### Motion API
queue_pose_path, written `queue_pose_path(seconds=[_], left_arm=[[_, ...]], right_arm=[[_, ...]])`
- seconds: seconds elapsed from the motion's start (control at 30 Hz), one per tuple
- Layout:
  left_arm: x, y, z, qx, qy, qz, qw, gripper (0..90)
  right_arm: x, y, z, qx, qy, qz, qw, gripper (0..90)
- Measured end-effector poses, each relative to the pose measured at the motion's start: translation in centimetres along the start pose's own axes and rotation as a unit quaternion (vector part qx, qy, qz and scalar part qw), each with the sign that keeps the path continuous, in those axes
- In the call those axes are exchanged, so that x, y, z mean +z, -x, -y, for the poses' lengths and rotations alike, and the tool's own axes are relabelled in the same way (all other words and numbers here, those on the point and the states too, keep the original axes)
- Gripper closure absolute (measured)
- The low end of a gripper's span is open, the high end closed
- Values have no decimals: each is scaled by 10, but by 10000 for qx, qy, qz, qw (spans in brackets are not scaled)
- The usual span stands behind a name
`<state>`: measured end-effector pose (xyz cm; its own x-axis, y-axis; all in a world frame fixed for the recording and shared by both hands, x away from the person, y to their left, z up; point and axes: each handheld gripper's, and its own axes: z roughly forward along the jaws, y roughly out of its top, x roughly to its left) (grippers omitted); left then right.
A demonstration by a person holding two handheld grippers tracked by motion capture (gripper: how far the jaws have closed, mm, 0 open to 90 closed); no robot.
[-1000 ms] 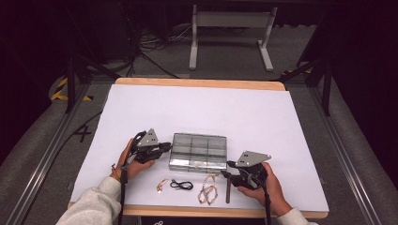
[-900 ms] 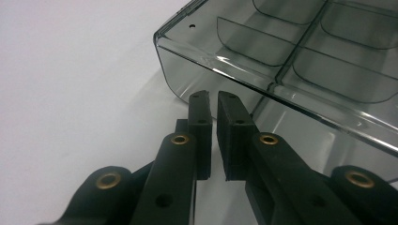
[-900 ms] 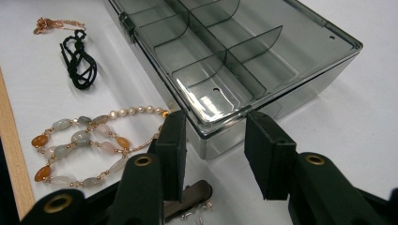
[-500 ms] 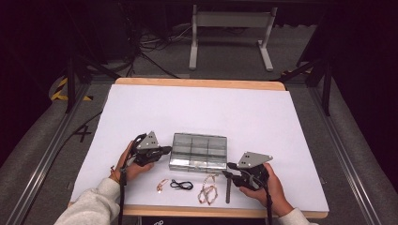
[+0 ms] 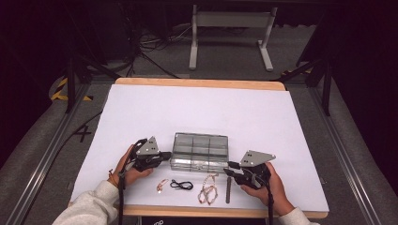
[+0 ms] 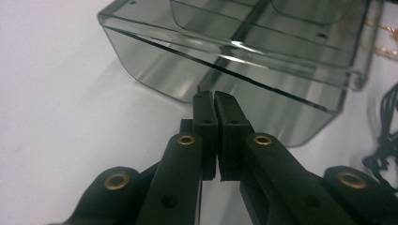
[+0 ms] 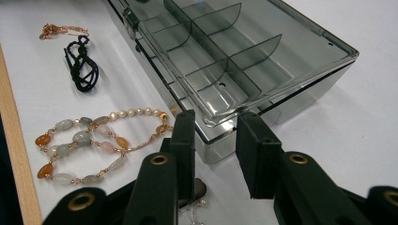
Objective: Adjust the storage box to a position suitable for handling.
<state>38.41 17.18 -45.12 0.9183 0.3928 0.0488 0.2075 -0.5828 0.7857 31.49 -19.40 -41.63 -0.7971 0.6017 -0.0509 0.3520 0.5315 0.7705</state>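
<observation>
Your left tongs (image 6: 210, 101) are pinched together with nothing between them, tips right at the near wall of the clear divided box (image 5: 200, 151) on the white tabletop (image 5: 141, 112). Your right tongs (image 7: 213, 133) stand partly apart, having just been closing, and they straddle the box's near corner without the pads pressing it. To the left of the right tongs lie the beaded bracelets (image 7: 89, 140) (a black cord (image 7: 82, 65) and a thin gold chain (image 7: 61, 31) sit farther off).
</observation>
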Motion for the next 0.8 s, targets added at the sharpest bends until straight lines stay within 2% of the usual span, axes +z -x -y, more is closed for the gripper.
queue_pose_path(seconds=[0.07,0.13,0.2,0.37,0.43,0.6,0.8], left_arm=[[-2,1,0,22,35,10,10000,849],[-4,2,-2,78,54,-89,9999,841],[-4,2,-2,50,76,-146,9999,825],[-6,1,-2,80,62,-229,9997,723],[-8,0,-2,86,151,-194,9997,684],[-13,-2,-3,48,277,-374,9989,579],[-15,0,-6,152,372,-451,9982,491]], right_arm=[[0,0,0,-17,2,12,10000,691],[0,0,0,-33,11,18,10000,695],[0,0,0,-38,18,4,10000,698],[-2,0,-1,-52,74,36,10000,703],[-3,0,-1,-50,112,46,9999,704],[-4,0,-1,-62,180,54,9998,705],[-6,0,-3,-68,275,125,9995,708]])
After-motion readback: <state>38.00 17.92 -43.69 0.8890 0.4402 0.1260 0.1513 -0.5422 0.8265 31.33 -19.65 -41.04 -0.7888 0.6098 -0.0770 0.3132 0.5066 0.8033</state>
